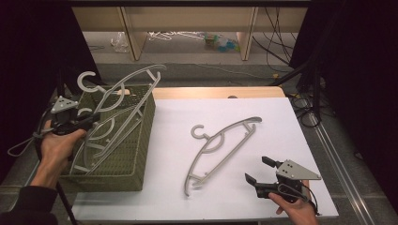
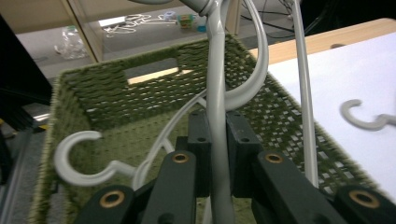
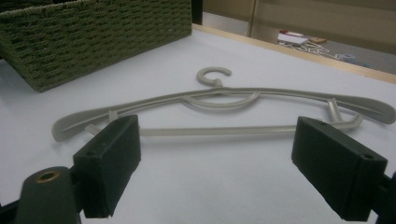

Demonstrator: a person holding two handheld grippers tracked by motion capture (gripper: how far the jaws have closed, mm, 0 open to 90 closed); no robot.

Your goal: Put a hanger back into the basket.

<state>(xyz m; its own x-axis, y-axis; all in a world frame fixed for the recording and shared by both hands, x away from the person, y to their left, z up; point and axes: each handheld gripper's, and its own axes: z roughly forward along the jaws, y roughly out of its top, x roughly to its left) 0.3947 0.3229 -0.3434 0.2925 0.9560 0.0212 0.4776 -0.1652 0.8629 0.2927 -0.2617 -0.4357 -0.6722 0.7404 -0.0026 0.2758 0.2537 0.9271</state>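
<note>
Here the left hand-held gripper (image 1: 87, 121) pinches a grey hanger (image 1: 123, 96) over the basket (image 1: 141, 140) at the table's left edge; the right hand-held gripper (image 1: 257, 169) stands spread.

Basket (image 1: 123, 154) at left on the table (image 1: 281, 122), holding hangers (image 1: 101, 136), one hanger (image 1: 124, 93) tilted above its rim (clamped in the left gripper (image 1: 91, 119)). Another hanger (image 1: 220, 145) flat at centre, right gripper (image 1: 257, 170) just near-right of it.

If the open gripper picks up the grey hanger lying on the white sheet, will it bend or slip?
The hanger looks like thin moulded plastic: probably light and fairly stiff. Its smooth bars may slip or swing if gripped off-centre.
</note>
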